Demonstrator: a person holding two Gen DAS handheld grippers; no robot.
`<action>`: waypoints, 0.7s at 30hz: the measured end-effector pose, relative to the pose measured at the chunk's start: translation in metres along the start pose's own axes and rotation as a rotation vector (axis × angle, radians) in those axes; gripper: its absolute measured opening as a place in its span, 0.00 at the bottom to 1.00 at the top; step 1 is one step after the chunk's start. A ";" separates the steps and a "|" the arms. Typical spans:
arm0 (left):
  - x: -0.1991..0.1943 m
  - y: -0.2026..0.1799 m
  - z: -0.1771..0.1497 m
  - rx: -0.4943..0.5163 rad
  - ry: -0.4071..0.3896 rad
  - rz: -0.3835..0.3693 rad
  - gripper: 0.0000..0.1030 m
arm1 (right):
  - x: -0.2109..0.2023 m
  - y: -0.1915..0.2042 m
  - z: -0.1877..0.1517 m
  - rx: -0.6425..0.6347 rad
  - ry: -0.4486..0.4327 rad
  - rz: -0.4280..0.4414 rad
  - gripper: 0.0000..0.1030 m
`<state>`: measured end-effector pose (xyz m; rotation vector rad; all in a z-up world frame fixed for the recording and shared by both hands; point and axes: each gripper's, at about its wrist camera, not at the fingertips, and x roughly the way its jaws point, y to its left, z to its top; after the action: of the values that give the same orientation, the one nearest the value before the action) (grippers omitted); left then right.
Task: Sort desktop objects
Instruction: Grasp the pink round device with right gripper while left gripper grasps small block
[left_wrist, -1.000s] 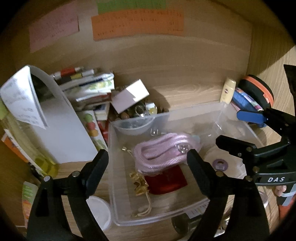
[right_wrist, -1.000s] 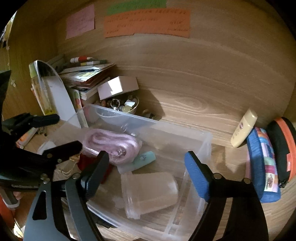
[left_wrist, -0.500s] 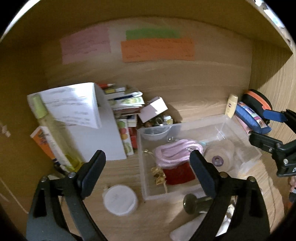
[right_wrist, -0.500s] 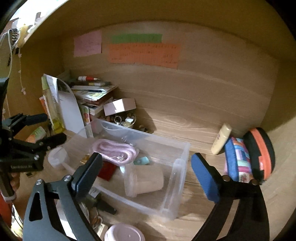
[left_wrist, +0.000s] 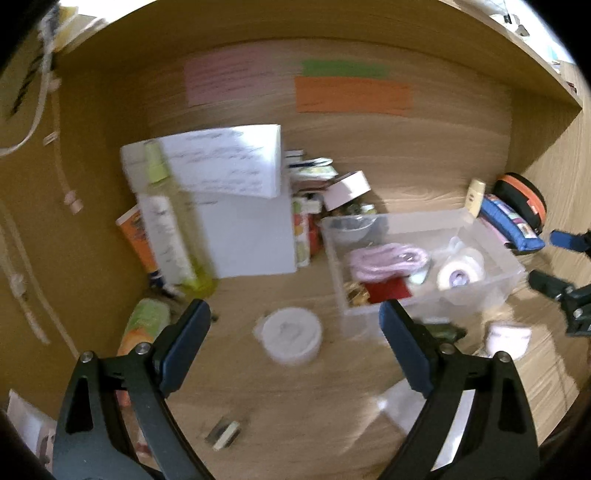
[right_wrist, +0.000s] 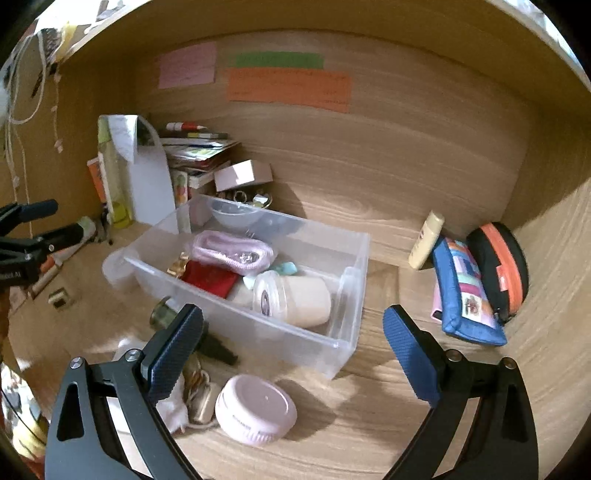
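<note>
A clear plastic bin (right_wrist: 347, 325) (left_wrist: 491, 254) stands on the wooden desk. It holds a pink cord bundle (right_wrist: 232, 249), a red pouch (right_wrist: 208, 277), a gold trinket (right_wrist: 177, 263) and a clear lidded cup lying on its side (right_wrist: 291, 297). My left gripper (left_wrist: 295, 334) is open and empty, pulled back above a white round lid (left_wrist: 290, 334). My right gripper (right_wrist: 293, 338) is open and empty, in front of the bin. A pink round jar (right_wrist: 255, 413) lies just before it.
Books and a white paper stand (left_wrist: 240, 206) crowd the back left with a yellow-green bottle (left_wrist: 171, 225). A cream tube (right_wrist: 426, 240), blue pouch (right_wrist: 465, 291) and black-orange case (right_wrist: 498, 266) sit at the right wall. A dark tool (right_wrist: 166, 315), tissue and small clip (left_wrist: 223, 435) lie in front.
Both grippers have drawn back and up from the bin, which now looks smaller and farther. More of the front desk, the white lid and the pink jar have come into view.
</note>
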<state>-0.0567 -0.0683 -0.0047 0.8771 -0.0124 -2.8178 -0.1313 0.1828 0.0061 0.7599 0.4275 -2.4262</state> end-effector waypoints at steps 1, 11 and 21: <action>0.000 0.006 -0.005 -0.011 0.008 0.010 0.91 | -0.004 0.002 -0.002 -0.008 -0.004 -0.009 0.95; -0.001 0.051 -0.058 -0.077 0.122 0.066 0.91 | -0.015 0.011 -0.024 0.007 -0.008 0.004 0.95; 0.012 0.052 -0.100 -0.070 0.184 0.065 0.87 | 0.001 0.018 -0.056 0.009 0.073 -0.008 0.95</action>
<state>-0.0009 -0.1167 -0.0909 1.0942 0.0819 -2.6502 -0.0980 0.1927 -0.0410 0.8543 0.4489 -2.4151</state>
